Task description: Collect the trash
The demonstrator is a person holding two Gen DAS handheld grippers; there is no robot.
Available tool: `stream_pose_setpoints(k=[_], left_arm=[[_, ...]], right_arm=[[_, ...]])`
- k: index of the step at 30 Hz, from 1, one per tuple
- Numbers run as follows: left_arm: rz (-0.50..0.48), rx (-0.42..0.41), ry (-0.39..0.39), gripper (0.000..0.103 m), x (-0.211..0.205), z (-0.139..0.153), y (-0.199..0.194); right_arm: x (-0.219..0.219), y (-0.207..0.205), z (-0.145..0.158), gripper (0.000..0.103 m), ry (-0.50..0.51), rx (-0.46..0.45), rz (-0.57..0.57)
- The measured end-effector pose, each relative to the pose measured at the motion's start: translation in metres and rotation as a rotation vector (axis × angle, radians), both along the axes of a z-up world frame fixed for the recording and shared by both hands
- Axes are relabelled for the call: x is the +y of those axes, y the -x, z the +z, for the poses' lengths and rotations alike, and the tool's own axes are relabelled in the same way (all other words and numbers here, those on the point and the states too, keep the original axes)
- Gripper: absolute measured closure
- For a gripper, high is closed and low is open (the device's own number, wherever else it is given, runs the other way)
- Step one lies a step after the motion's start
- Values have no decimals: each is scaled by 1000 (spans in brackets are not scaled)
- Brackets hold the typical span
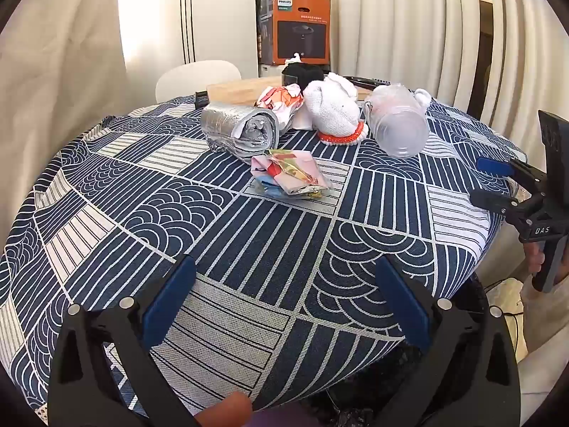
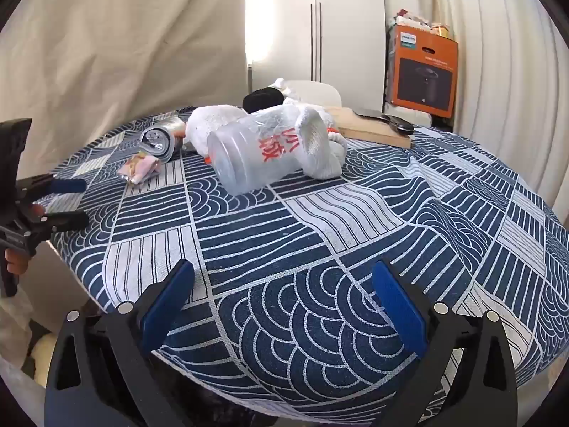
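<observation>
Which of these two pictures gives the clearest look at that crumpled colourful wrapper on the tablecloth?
The left wrist view: the crumpled wrapper lies near the middle, large and unobstructed, in front of the silver foil roll. In the right wrist view the same wrapper is small, off to the left edge, its colours hard to make out.

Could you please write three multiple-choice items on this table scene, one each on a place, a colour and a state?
1. The clear plastic jug lies:
A. on the tablecloth
B. on the chair
C. in the orange box

2. The hand-held gripper pads are:
A. red
B. blue
C. green

3. The left hand-held gripper is:
A. shut on the foil roll
B. shut on a wrapper
C. open, holding nothing

Answers:
1 A, the jug rests on its side on the tablecloth.
2 B, both pads show blue.
3 C, only cloth shows between the spread fingers.
</observation>
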State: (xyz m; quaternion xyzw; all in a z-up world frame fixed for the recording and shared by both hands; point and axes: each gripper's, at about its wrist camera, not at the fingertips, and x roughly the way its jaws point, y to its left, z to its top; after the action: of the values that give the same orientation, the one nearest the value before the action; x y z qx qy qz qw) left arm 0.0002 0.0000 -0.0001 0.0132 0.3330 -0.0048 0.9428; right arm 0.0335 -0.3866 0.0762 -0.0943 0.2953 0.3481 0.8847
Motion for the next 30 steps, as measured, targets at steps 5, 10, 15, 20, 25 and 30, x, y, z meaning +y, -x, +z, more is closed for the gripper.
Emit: stream_pose_setpoints(k=[5,10,15,20,25,30], left_arm=[[0,-5,0,4,0,0,0],[-2,-7,-1,4,0,0,0],[-2,-13,0,4,1,-1,1],[-3,-15,0,4,-1,0,0],[-6,-14,0,4,-1,0,-2],[-9,-17,-2,4,-2,3,-1]], right_arm=[[3,-4,1,7,8,2,4],[-1,2,0,7,-9,-13,-3],[-1,2,-1,7,-10,-14,-3],[-1,2,-1,7,-11,-14,-4],[-1,2,-1,7,-11,-14,-4],[-1,2,-1,7,-11,-14,-4]])
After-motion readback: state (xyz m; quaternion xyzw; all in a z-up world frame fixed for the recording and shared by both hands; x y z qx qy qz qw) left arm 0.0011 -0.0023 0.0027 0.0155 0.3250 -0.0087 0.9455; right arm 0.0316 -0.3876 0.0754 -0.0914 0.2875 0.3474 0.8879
